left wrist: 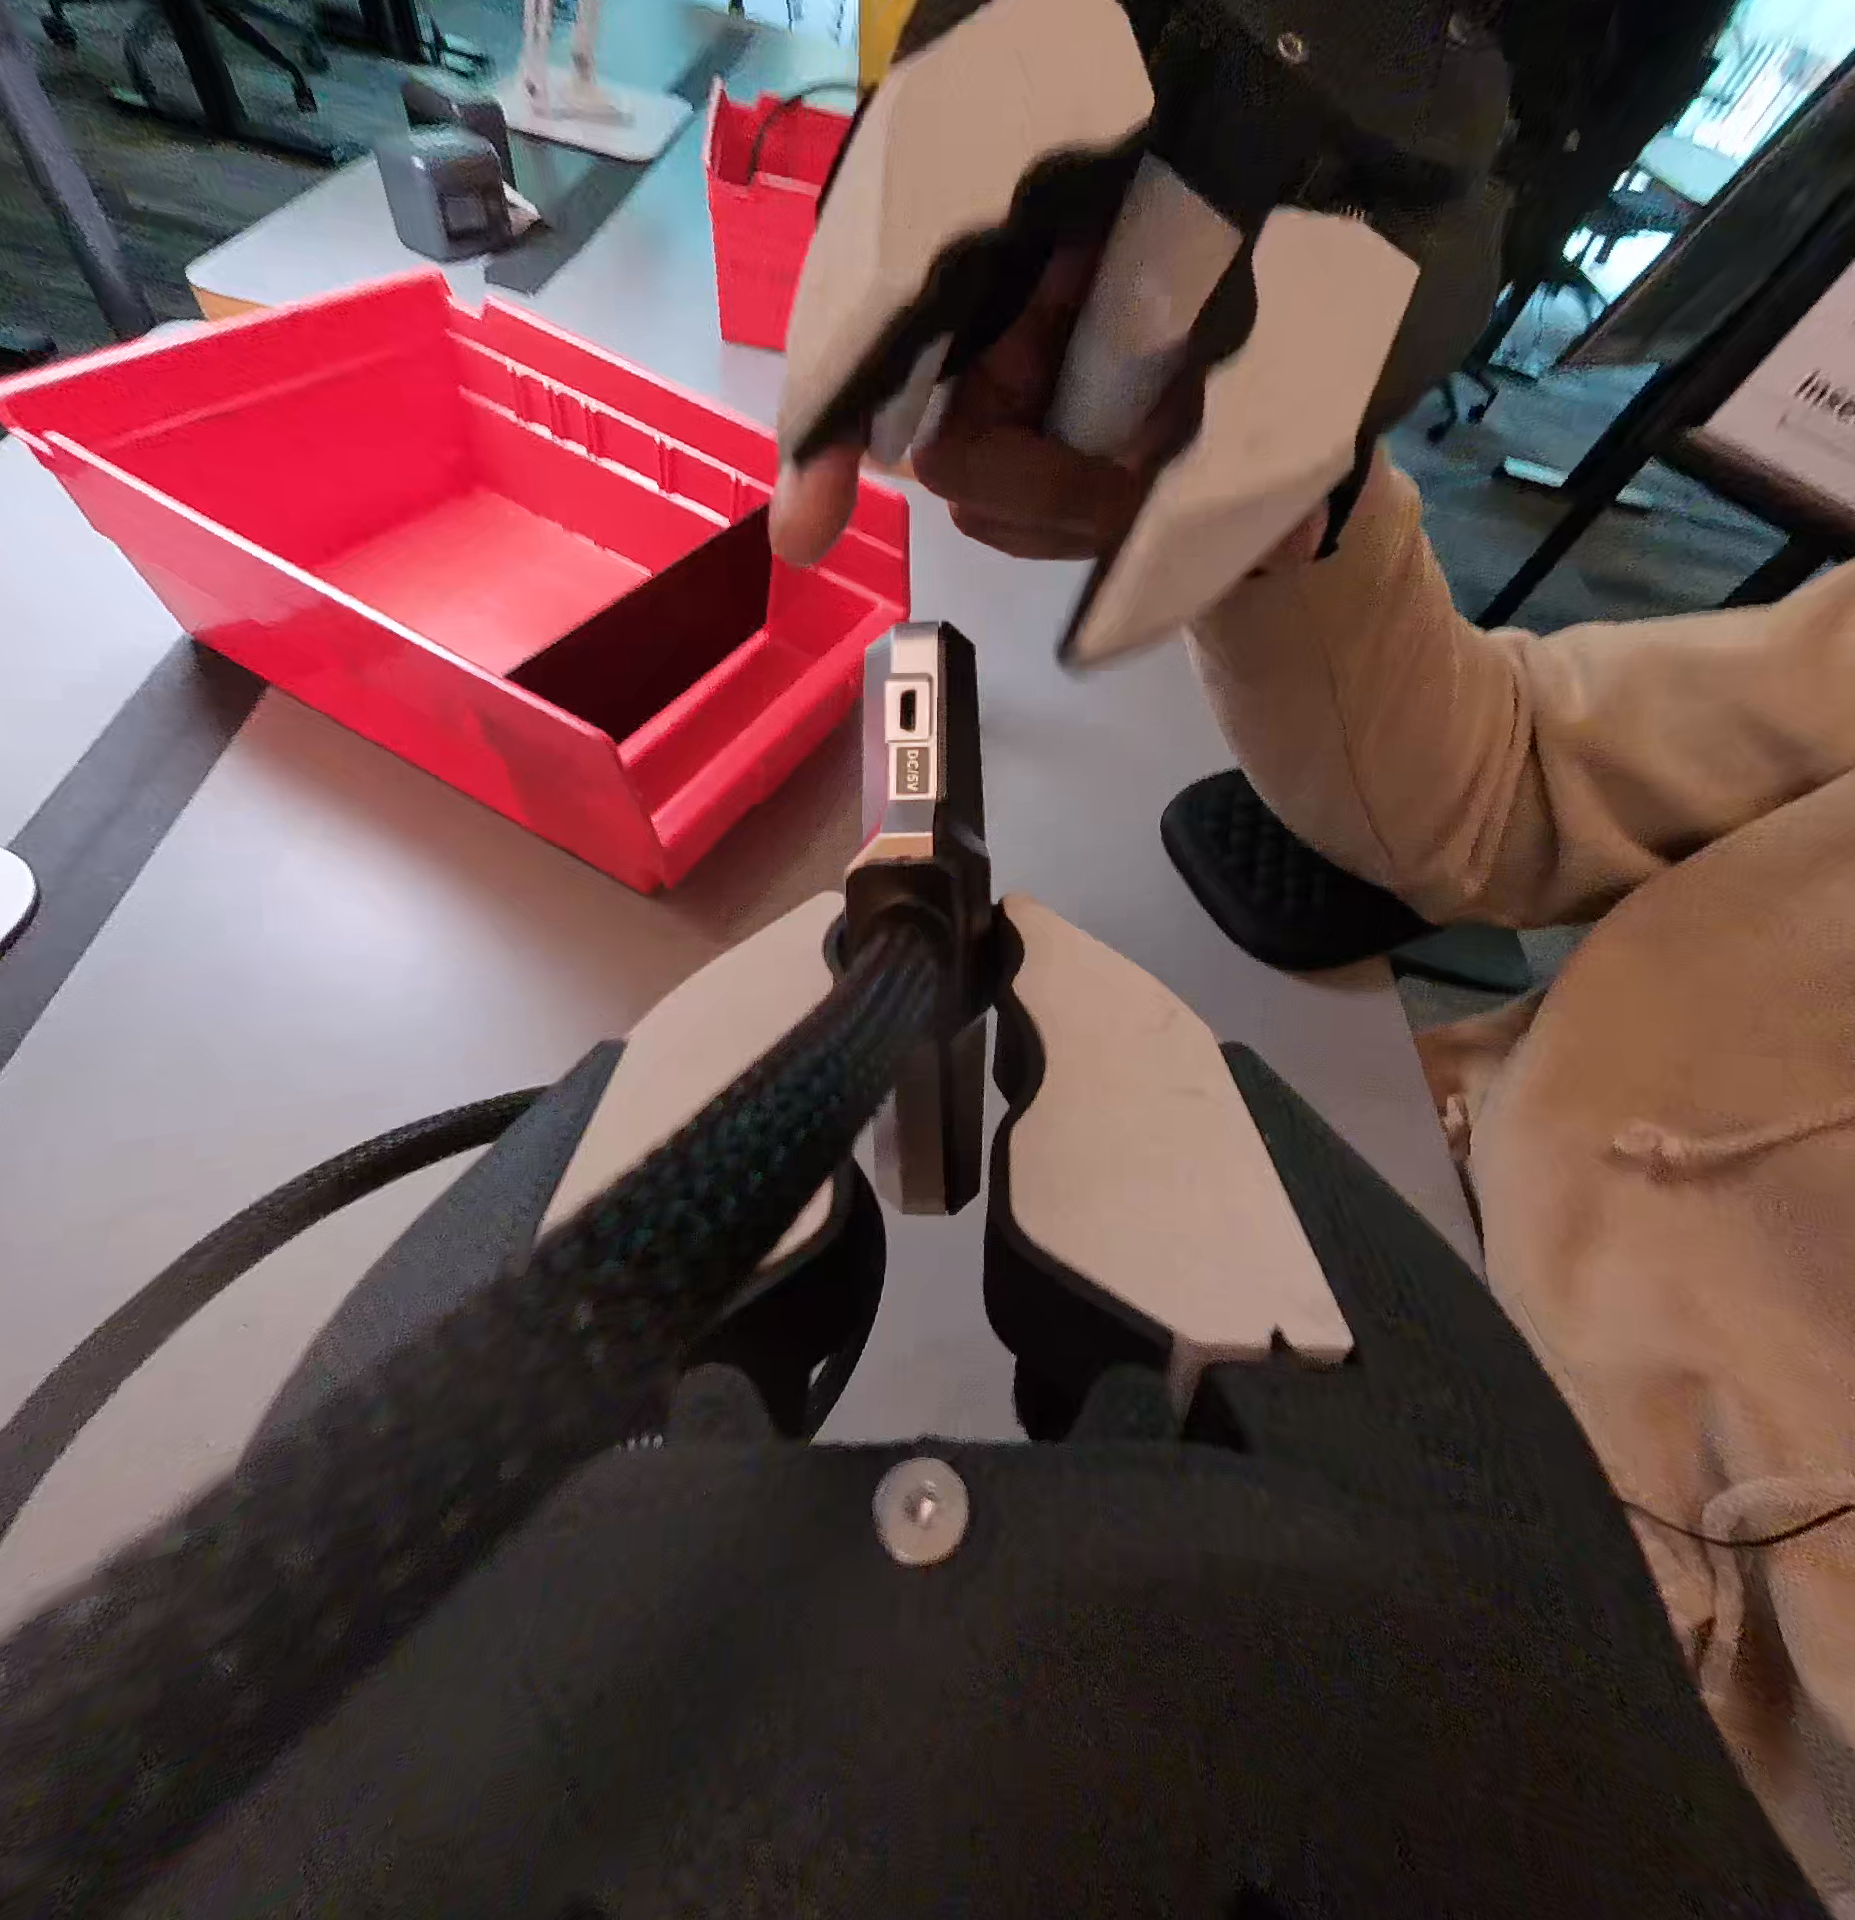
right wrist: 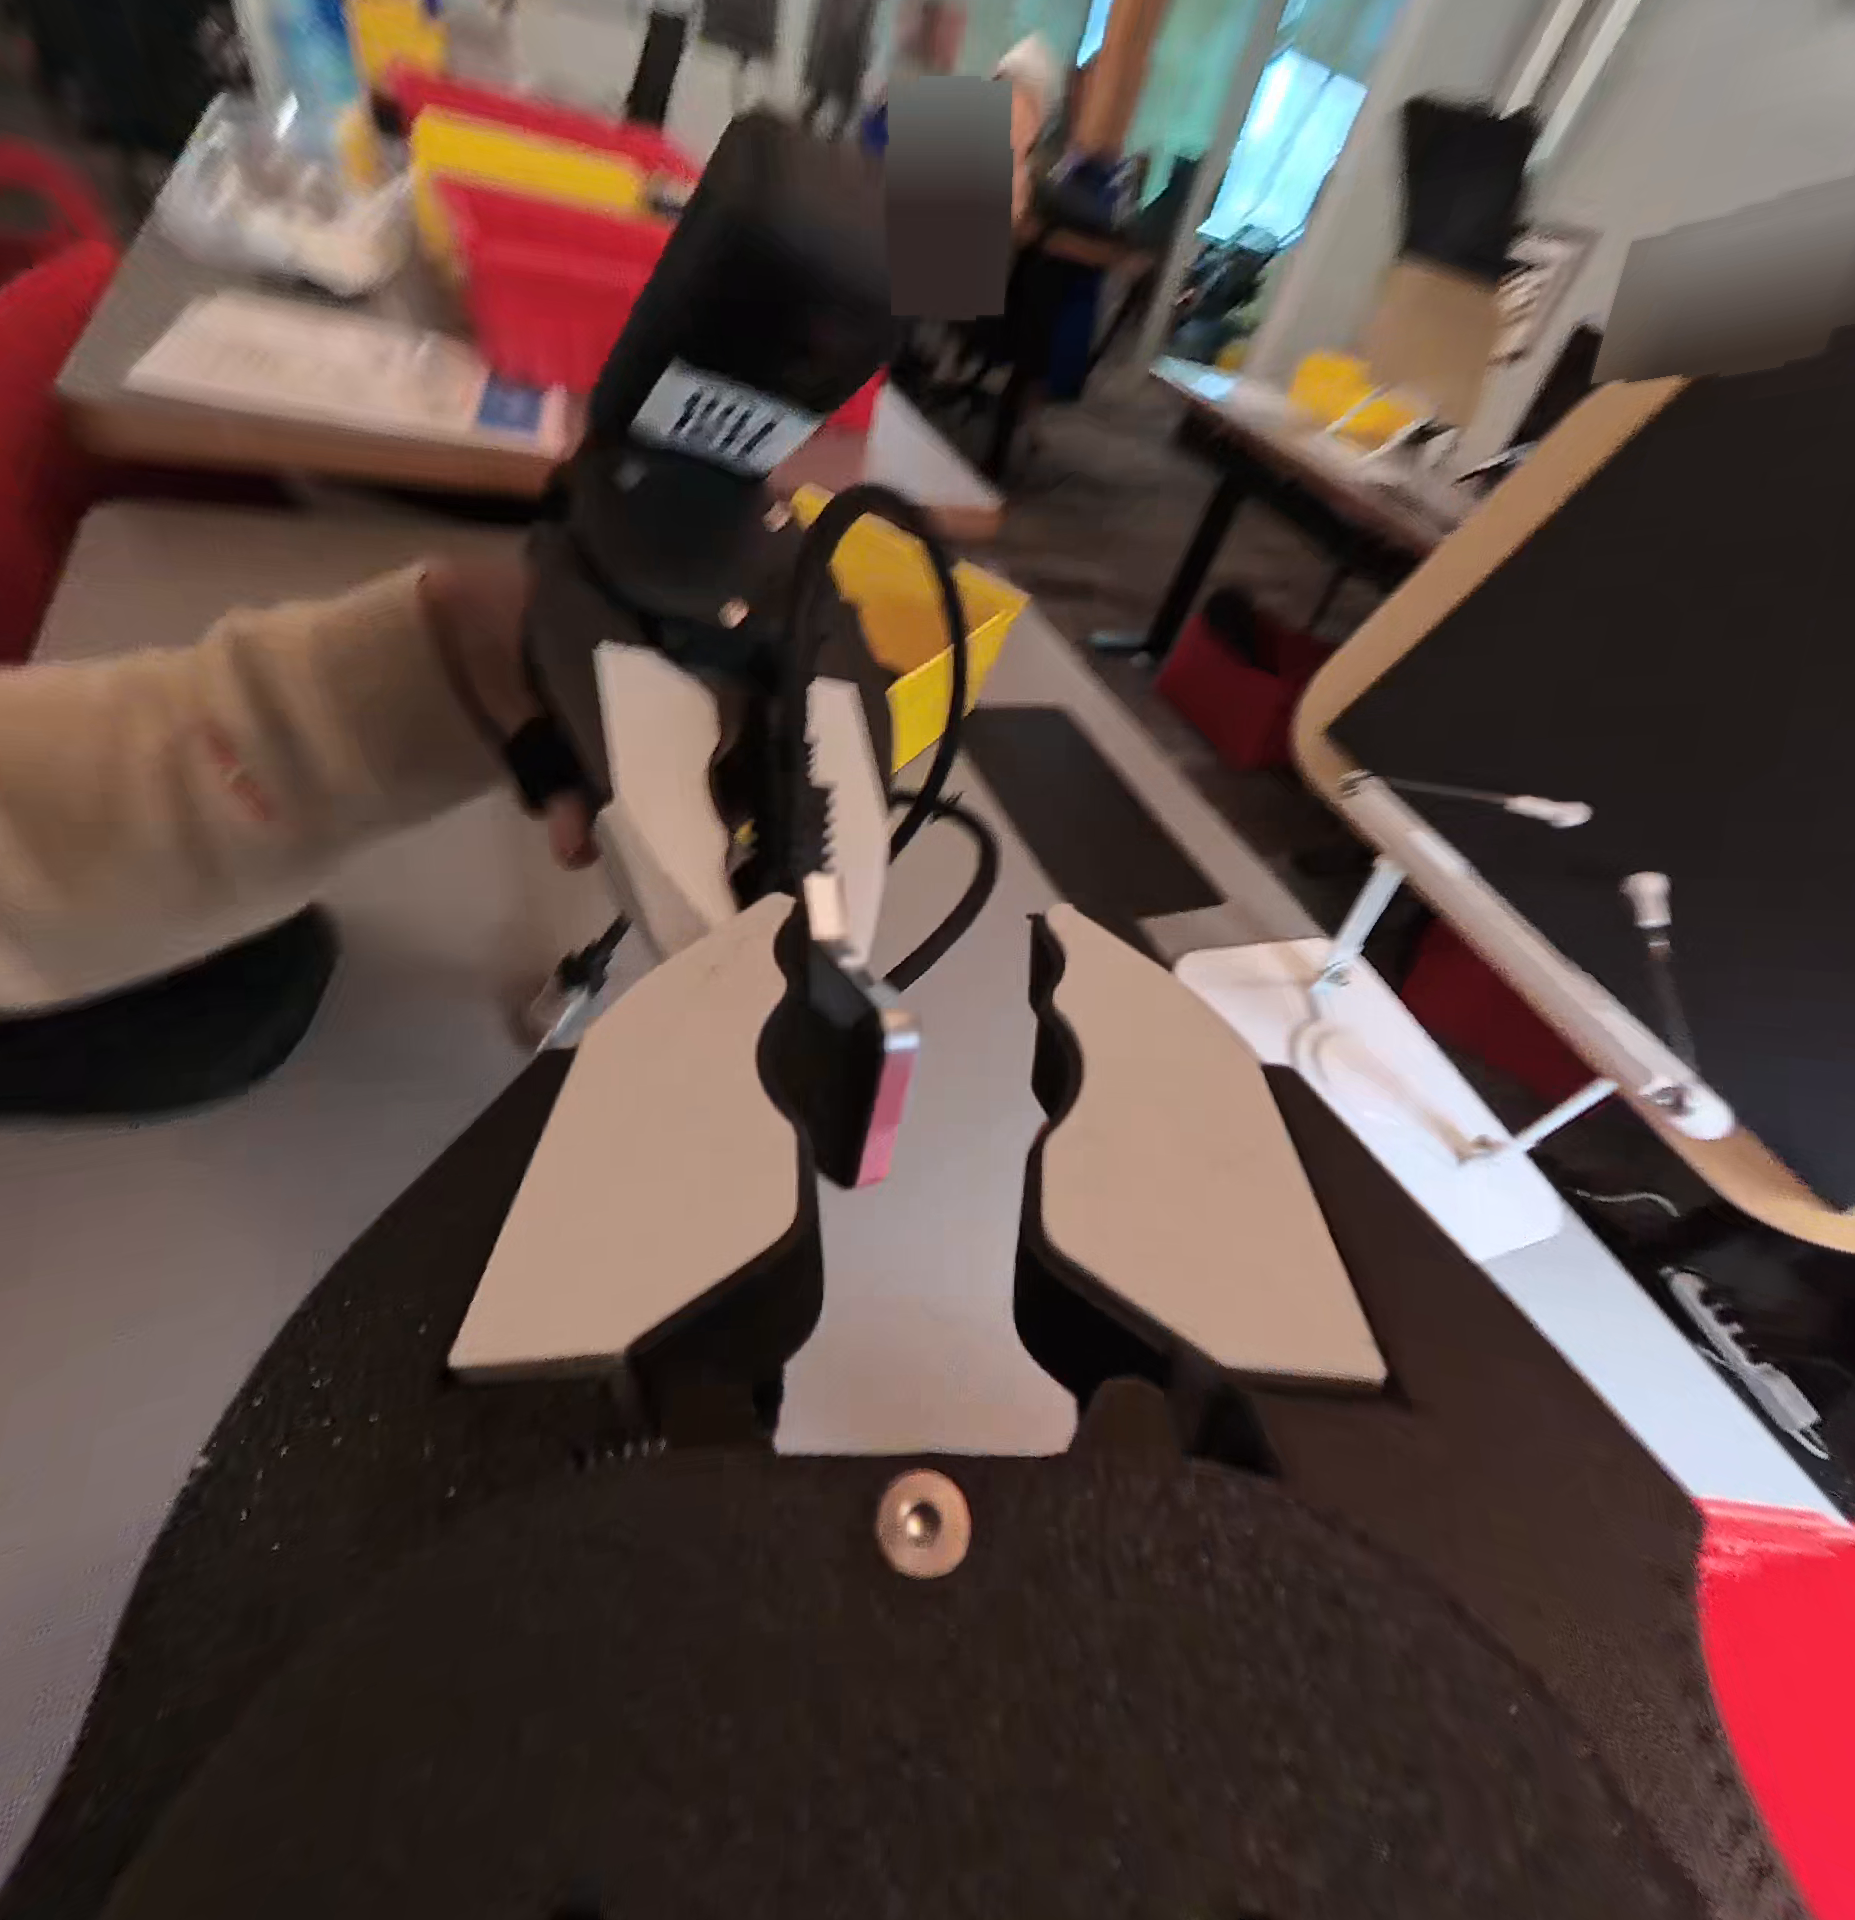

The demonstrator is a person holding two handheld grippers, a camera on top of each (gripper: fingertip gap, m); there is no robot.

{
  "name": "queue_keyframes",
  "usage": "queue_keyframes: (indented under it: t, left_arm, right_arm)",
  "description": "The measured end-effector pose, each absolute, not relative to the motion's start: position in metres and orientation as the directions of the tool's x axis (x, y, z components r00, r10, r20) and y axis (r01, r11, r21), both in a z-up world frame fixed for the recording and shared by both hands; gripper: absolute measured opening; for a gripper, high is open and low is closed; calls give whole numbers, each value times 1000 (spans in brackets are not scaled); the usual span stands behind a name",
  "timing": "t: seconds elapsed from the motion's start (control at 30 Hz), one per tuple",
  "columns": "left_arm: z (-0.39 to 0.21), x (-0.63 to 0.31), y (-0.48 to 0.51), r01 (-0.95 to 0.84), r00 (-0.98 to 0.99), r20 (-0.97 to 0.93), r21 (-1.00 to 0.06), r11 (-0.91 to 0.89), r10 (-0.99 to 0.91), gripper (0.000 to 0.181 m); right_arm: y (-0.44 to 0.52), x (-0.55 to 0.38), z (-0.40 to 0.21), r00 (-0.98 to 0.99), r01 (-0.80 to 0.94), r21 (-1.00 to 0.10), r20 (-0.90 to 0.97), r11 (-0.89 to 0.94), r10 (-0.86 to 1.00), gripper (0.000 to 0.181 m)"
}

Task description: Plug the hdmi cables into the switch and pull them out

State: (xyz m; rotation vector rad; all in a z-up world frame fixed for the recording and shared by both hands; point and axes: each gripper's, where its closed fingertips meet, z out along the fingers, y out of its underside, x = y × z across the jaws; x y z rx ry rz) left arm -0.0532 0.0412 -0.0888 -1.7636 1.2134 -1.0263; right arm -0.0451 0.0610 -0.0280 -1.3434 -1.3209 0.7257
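Two grippers are up over the grey table (left wrist: pixel 279 987), and each is doing something different. Your left gripper (left wrist: pixel 928 935) is pinching the switch (left wrist: pixel 928 748) on its flat sides, holding it on edge above the table so that its narrow silver end with a small port faces up and away from you. A braided black hdmi cable (left wrist: pixel 715 1174) is plugged into the switch's near edge right at the fingertips, then runs back over the left finger and off toward the left edge of the table. Your right gripper (right wrist: pixel 918 935) has its fingers spread apart with nothing between the pads; in the right wrist view the switch (right wrist: pixel 861 1070) hangs just in front of its left finger, and whether they touch cannot be told. In the left wrist view that right gripper (left wrist: pixel 1016 488) hovers above and beyond the switch, apart from it, with your hand (left wrist: pixel 1016 468) wrapped round its handle. A large red bin (left wrist: pixel 310 582) with a black divider sits on the table to the left of the switch, and a smaller red bin (left wrist: pixel 762 229) stands farther back. A yellow bin (right wrist: pixel 933 644) lies behind the left gripper in the right wrist view.
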Motion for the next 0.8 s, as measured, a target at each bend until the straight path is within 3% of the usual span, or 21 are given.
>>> queue_keyframes:
  t: [0.13,0.27,0.33,0.5,0.6,0.73,0.8]
  left_arm:
    - [-111,-45,33,-493,211,138,-840,-227,-968,23]
    - [-128,-45,23,-604,166,66,-782,-155,-984,23]
    - [-124,-49,26,-588,169,35,-799,-129,-985,24]
    - [-81,-65,46,-317,244,146,-922,-221,-959,28]
    - [-64,-81,55,-185,253,202,-950,-253,-946,32]
    - [-53,-80,60,-93,243,236,-960,-265,-941,34]
    - [-51,-72,64,-58,252,227,-967,-249,-941,35]
  right_arm:
    - [50,-43,-105,22,561,-805,247,192,969,53]
    - [26,-56,-143,-161,605,-773,119,193,980,31]
    - [23,-61,-143,-175,571,-809,48,141,983,22]
    - [37,-56,-117,-177,357,-934,-85,-16,981,21]
    - [63,-44,-75,-115,78,-986,-155,-146,981,22]
    - [89,-14,-13,-95,-381,-887,-243,-261,965,22]
    - [93,-11,-7,-105,-448,-846,-271,-289,957,22]
